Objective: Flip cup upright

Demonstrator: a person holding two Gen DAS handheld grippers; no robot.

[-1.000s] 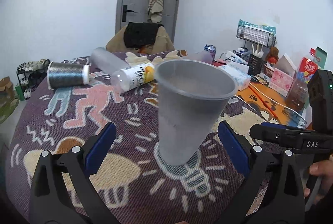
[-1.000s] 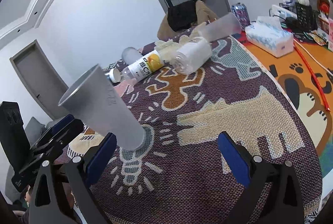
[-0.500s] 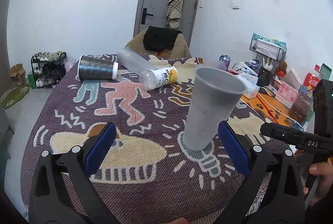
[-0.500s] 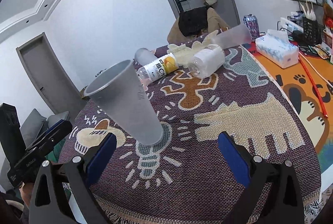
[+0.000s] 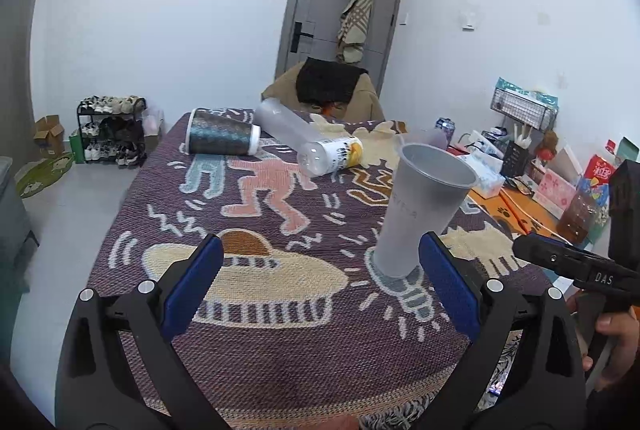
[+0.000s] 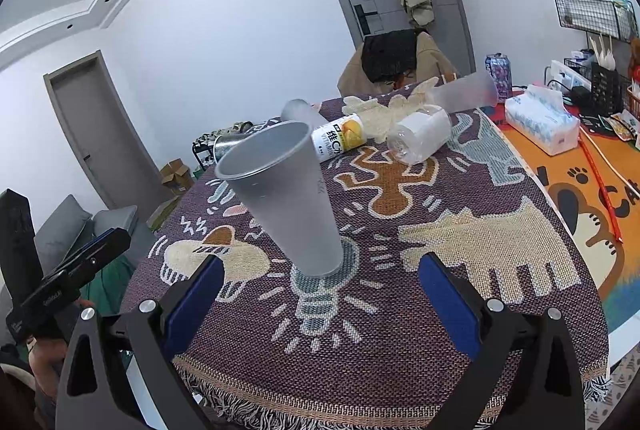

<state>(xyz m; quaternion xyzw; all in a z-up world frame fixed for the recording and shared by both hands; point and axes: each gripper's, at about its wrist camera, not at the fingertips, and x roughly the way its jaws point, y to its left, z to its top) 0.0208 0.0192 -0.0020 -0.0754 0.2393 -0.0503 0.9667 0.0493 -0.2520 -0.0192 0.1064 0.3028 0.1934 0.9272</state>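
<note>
A grey plastic cup (image 5: 420, 210) stands upright, mouth up, on the patterned cloth, on the light-bulb figure; it also shows in the right wrist view (image 6: 284, 198). My left gripper (image 5: 320, 282) is open and empty, pulled back from the cup, which stands ahead near its right finger. My right gripper (image 6: 320, 294) is open and empty, short of the cup, which stands ahead between its fingers. The right gripper shows at the right edge of the left wrist view (image 5: 576, 266); the left one shows at the left of the right wrist view (image 6: 68, 278).
Several cups and bottles lie on their sides at the far end: a dark metallic cup (image 5: 222, 137), a vitamin bottle (image 5: 332, 154), a clear bottle (image 6: 420, 140), a frosted cup (image 6: 464, 94). A tissue box (image 6: 540, 124) and desk clutter stand at the right. The cloth's fringed edge (image 6: 320, 414) is near me.
Both grippers have drawn back from the cup, which looks smaller and farther now. The cup stays upright on the same spot.
</note>
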